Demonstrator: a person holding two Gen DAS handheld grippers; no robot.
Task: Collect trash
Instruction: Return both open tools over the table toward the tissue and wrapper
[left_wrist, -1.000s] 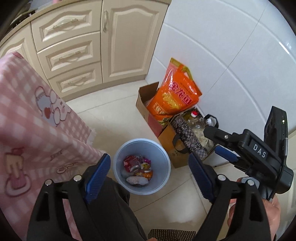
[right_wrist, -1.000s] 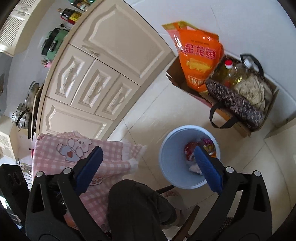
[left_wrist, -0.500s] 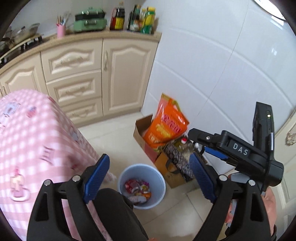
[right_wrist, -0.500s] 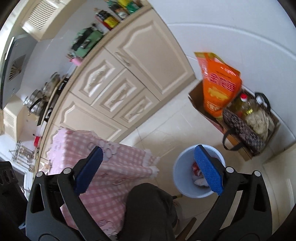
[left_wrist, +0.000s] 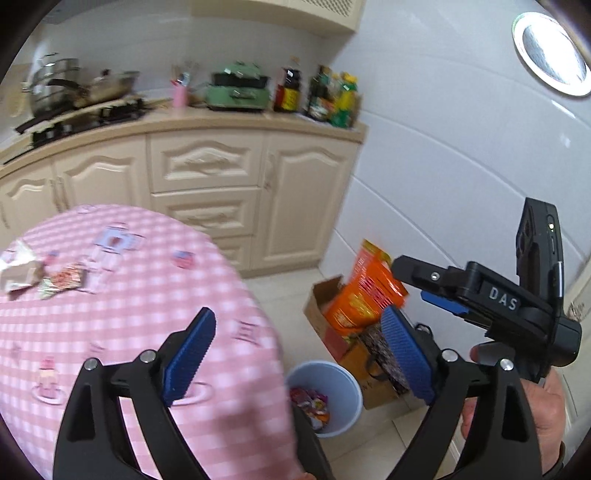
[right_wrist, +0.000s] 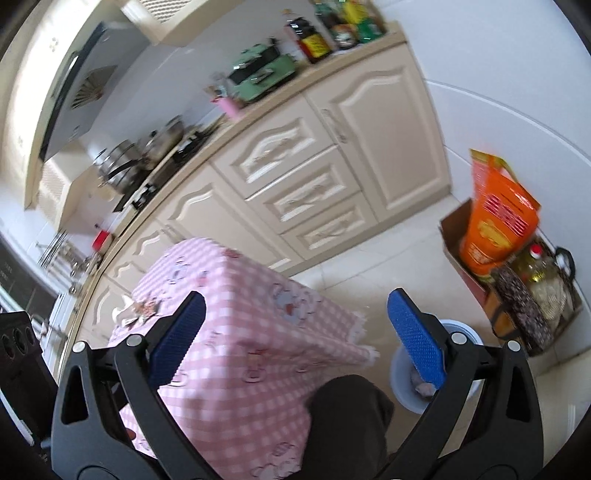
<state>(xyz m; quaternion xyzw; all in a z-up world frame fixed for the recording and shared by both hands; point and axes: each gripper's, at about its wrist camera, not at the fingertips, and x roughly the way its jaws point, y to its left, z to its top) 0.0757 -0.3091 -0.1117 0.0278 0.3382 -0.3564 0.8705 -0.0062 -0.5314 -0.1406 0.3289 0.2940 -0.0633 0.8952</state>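
Trash wrappers (left_wrist: 55, 278), small pile on table (left_wrist: 122, 314); one bin (left_wrist: 332, 373); two hand-held grippers (left_wrist: 295, 354) (right_wrist: 295, 332) gaping, empty.

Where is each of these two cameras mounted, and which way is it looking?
Left wrist view: sits on the left gripper, looking down over the pink table to the blue bin; the right gripper and hand show.
Right wrist view: sits on the right gripper, tilted toward the cabinets; a dark-clad leg shows.
Both share table, bin, orange bag, counter.
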